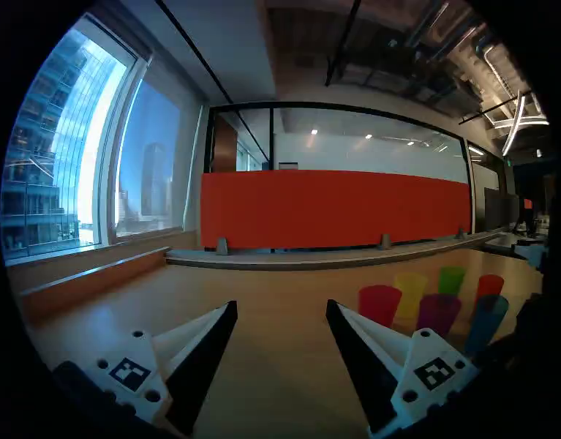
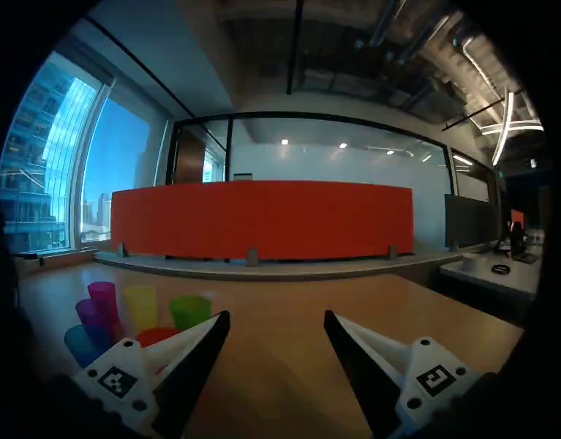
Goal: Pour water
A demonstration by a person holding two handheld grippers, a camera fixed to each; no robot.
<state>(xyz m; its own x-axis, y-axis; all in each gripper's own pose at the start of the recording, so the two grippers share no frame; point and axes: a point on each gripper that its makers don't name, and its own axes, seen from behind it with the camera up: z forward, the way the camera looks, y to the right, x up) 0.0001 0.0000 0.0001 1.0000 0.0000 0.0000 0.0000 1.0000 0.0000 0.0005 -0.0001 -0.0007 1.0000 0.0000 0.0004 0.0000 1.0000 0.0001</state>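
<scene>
Barely started: I hold left tongs (image 1: 281,306) and right tongs (image 2: 276,316) apart, empty; cups (image 1: 437,311) between them untouched, all pouring left

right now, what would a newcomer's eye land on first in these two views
The broad orange-red partition along the far edge of the wooden table dominates both views. Next comes the cluster of coloured cups on the table, to the right of the open left gripper and to the left of the open right gripper. Tall windows with a high-rise outside glow on the left.
</scene>
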